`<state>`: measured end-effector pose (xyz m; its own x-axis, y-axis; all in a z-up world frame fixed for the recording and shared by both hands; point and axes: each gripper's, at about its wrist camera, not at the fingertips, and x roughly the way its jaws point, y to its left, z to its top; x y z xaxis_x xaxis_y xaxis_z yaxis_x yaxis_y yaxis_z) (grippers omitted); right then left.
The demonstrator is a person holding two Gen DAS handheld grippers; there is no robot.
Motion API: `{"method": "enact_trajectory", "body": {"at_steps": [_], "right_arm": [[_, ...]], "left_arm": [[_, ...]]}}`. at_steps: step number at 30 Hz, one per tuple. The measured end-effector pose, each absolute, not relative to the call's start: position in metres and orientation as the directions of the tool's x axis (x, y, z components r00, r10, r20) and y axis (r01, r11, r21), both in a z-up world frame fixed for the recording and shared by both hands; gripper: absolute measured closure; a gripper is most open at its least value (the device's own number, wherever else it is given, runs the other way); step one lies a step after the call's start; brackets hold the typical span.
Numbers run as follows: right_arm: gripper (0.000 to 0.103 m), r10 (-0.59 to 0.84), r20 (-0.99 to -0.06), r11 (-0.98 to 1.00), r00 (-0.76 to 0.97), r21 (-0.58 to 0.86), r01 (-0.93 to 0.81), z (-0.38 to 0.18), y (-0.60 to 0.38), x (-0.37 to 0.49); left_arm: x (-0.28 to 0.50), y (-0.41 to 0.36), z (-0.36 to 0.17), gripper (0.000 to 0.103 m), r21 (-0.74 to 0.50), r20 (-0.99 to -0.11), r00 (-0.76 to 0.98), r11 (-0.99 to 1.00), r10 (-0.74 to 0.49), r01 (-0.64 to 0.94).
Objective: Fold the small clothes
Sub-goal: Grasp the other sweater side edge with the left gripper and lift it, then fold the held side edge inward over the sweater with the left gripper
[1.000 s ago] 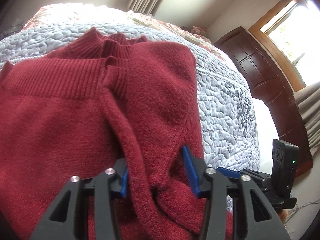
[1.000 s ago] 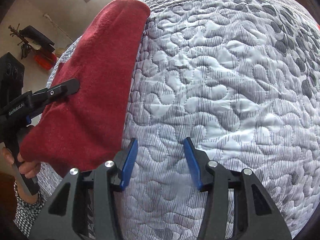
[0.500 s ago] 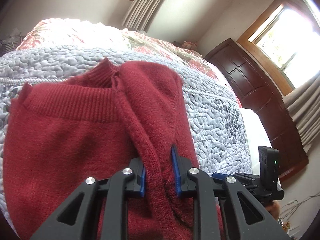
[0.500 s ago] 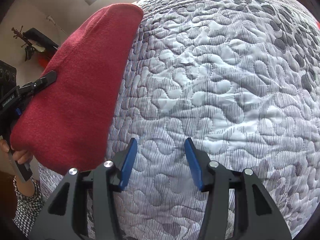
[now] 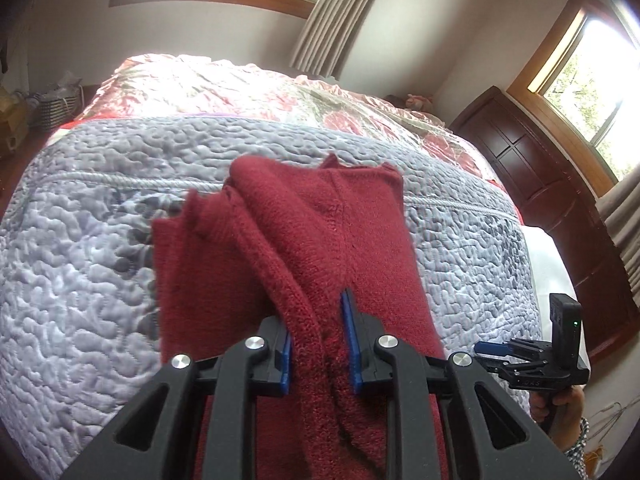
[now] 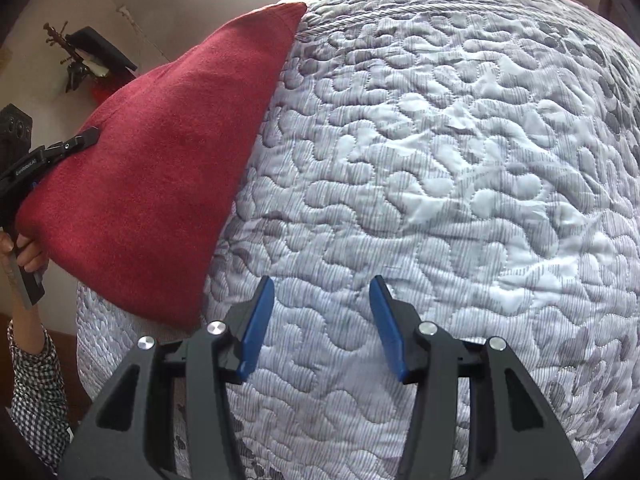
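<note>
Grey quilted bedspread (image 6: 440,160); red sweater (image 5: 304,240) lifted off it. Left gripper (image 5: 318,344) clamped on sweater's fold; right gripper (image 6: 322,324) jaws apart, empty, above quilt.

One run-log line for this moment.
left gripper: shut on red sweater, lifting | right gripper: open, empty, over quilt

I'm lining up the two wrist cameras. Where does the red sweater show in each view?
Left wrist view: red sweater fills the centre and bottom, pinched in the left claw.
Right wrist view: it hangs at the left edge, beside the open right claw.
Shared landmark: the grey quilted bedspread.
</note>
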<state>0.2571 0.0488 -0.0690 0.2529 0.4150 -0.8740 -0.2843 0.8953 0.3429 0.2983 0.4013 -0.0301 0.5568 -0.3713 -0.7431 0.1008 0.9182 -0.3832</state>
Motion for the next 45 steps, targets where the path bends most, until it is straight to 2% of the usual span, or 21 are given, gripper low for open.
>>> {"method": "enact_trajectory", "body": {"at_steps": [8,18,20,24,25,27,29,31,33,34,36,37,38,40,45], "right_arm": [[0.052,0.412,-0.880,0.888,0.236,0.331,-0.318,-0.076,0.082,0.254],[0.050,0.380,-0.895,0.895,0.235,0.291,-0.339,-0.084,0.115,0.249],[0.050,0.382,-0.895,0.893,0.232,0.292,-0.341,-0.086,0.121,0.248],[0.049,0.380,-0.896,0.890,0.229,0.287,-0.354,-0.087,0.137,0.242],[0.049,0.380,-0.896,0.889,0.228,0.287,-0.356,-0.087,0.139,0.240],[0.049,0.387,-0.894,0.887,0.224,0.295,-0.356,-0.086,0.145,0.237],[0.049,0.391,-0.893,0.885,0.222,0.299,-0.356,-0.087,0.149,0.235],[0.049,0.395,-0.892,0.883,0.218,0.303,-0.359,-0.085,0.154,0.233],[0.048,0.400,-0.891,0.879,0.214,0.308,-0.364,-0.085,0.161,0.228],[0.048,0.401,-0.891,0.878,0.212,0.308,-0.367,-0.086,0.163,0.226],[0.048,0.401,-0.892,0.877,0.208,0.308,-0.368,-0.088,0.171,0.221],[0.048,0.401,-0.893,0.877,0.204,0.310,-0.368,-0.089,0.174,0.219],[0.048,0.401,-0.894,0.877,0.200,0.312,-0.366,-0.091,0.177,0.218],[0.046,0.399,-0.895,0.878,0.197,0.312,-0.363,-0.094,0.181,0.215],[0.046,0.400,-0.894,0.877,0.201,0.309,-0.367,-0.094,0.187,0.211]], "left_arm": [[0.291,0.447,-0.058,0.082,-0.415,-0.760,0.534,0.909,-0.369,0.039],[0.296,0.450,-0.104,0.079,-0.398,-0.788,0.498,0.917,-0.362,0.036],[0.291,0.453,-0.100,0.066,-0.393,-0.785,0.508,0.919,-0.354,0.034],[0.273,0.460,-0.080,0.053,-0.364,-0.788,0.529,0.931,-0.314,0.009],[0.266,0.461,-0.075,0.047,-0.372,-0.787,0.529,0.928,-0.318,0.004],[0.251,0.459,-0.068,0.044,-0.369,-0.792,0.524,0.930,-0.314,0.001],[0.235,0.450,-0.064,0.034,-0.334,-0.803,0.518,0.942,-0.296,0.019],[0.223,0.442,-0.066,0.033,-0.298,-0.818,0.508,0.954,-0.269,0.027],[0.215,0.440,-0.072,0.033,-0.320,-0.820,0.491,0.947,-0.293,0.031],[0.213,0.440,-0.074,0.035,-0.342,-0.814,0.488,0.939,-0.313,0.033],[0.211,0.441,-0.079,0.048,-0.370,-0.804,0.493,0.929,-0.333,0.023],[0.212,0.442,-0.080,0.071,-0.391,-0.798,0.490,0.920,-0.351,0.021],[0.212,0.442,-0.082,0.088,-0.413,-0.793,0.485,0.911,-0.370,0.021],[0.209,0.437,-0.077,0.092,-0.408,-0.783,0.502,0.913,-0.368,0.033],[0.199,0.442,-0.057,0.093,-0.387,-0.747,0.569,0.921,-0.344,0.048]]}}
